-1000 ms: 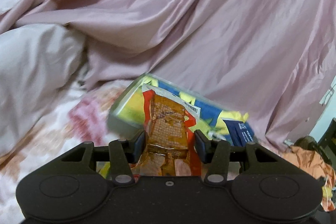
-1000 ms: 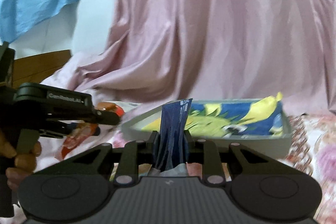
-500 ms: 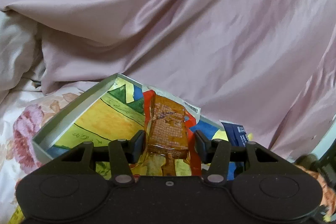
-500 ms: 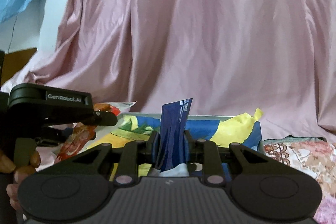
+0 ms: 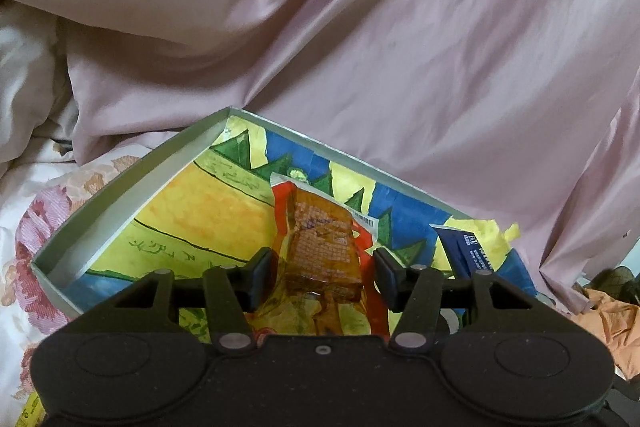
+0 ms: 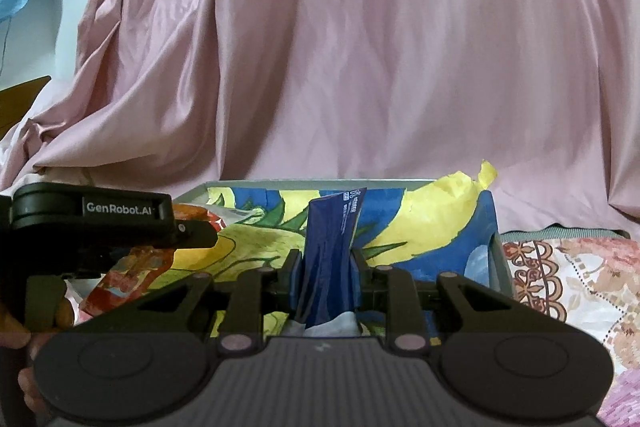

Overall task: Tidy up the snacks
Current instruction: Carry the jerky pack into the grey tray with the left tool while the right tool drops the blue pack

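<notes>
Where pink drapery (image 5: 360, 27) backs the floral bed (image 5: 32, 227), the left claw (image 5: 322, 267) has just been opening around an orange packet (image 5: 320, 243). The right claw (image 6: 326, 267) pinches a blue sachet (image 6: 330, 231).

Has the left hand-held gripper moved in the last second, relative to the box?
Yes. The left hand-held gripper has come forward over the box, its jaws just opening around the orange snack.

You get dim, soft indoor light; sheen on pink sheet (image 5: 360, 27). Fisheye bends edges, dark corners. Slightly soft, grainy focus; no hard shadows or motion blur.
</notes>
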